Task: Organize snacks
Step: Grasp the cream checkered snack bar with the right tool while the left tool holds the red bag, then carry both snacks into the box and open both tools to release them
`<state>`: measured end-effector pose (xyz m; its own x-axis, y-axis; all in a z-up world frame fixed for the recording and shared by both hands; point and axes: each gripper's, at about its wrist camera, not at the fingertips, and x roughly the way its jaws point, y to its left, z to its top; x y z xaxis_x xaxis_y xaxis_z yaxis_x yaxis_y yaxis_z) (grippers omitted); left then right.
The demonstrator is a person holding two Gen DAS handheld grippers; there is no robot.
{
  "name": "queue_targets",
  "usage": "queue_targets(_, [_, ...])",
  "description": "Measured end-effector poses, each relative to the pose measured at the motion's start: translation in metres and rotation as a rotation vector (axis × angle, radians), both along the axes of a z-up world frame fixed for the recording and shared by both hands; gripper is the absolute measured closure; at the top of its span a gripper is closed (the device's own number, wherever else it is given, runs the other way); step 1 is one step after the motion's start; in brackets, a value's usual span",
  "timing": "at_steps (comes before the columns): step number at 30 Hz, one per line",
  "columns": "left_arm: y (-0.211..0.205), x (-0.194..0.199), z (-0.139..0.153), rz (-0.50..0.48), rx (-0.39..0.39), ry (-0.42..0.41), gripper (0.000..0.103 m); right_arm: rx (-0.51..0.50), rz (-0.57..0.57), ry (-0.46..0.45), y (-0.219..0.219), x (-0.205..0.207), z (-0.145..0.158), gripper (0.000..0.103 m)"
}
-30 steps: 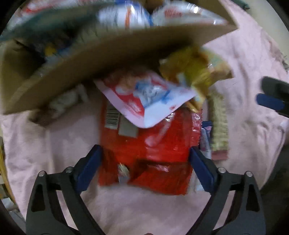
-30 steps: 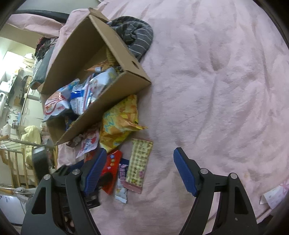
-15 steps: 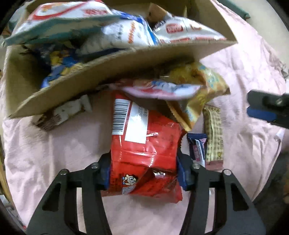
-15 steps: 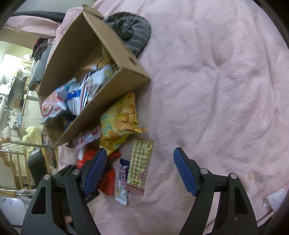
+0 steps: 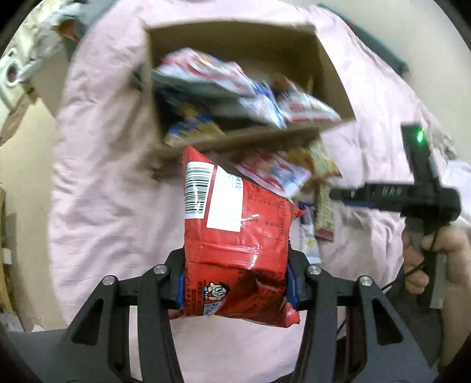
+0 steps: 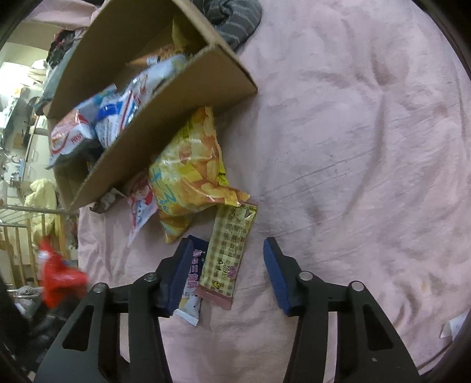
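Observation:
My left gripper (image 5: 235,282) is shut on a red snack bag (image 5: 235,235) and holds it up above the pink blanket, in front of the cardboard box (image 5: 332,73) that holds several snack packs. The red bag also shows at the left of the right wrist view (image 6: 59,280). My right gripper (image 6: 226,271) is open and hovers over a checked yellow bar packet (image 6: 229,250) and a small blue-white packet (image 6: 191,285). A yellow chip bag (image 6: 191,171) and a red-white packet (image 6: 141,203) lie against the box (image 6: 182,103).
A pink blanket (image 6: 353,147) covers the bed. A striped grey cloth (image 6: 235,20) lies behind the box. A small dark packet (image 6: 103,203) lies at the box's left corner. Room clutter and a wooden rail (image 6: 17,224) are at the far left.
My left gripper closed on the red bag and lifted it off the blanket, pulling back from the box. My right gripper stayed open and moved slightly closer to the bar packets.

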<state>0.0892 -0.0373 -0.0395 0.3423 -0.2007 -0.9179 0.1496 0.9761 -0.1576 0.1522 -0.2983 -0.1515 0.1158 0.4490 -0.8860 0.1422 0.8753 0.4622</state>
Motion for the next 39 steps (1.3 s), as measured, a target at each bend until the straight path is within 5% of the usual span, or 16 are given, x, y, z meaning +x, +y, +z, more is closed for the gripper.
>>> queue_targets(4, [0.027,0.005,0.008,0.071,0.033,-0.059,0.057,-0.019,0.030,0.030,0.015,0.002,-0.010,0.070])
queue_targets(9, [0.040,0.015,-0.010,0.163,-0.053,0.003,0.057,-0.061,0.040,0.059,0.024,0.005,-0.019,0.070])
queue_targets(19, [0.031,0.012,-0.009,0.157,-0.020,-0.040,0.057,-0.103,0.096,0.008,0.028,-0.009,-0.006,0.075])
queue_targets(27, [0.033,0.013,-0.011,0.173,-0.004,-0.044,0.057,-0.038,0.106,-0.031,0.024,-0.035,0.015,0.075])
queue_targets(39, [0.035,0.010,-0.006,0.184,0.028,-0.085,0.057,0.126,0.108,-0.267,0.034,-0.049,0.086,0.075])
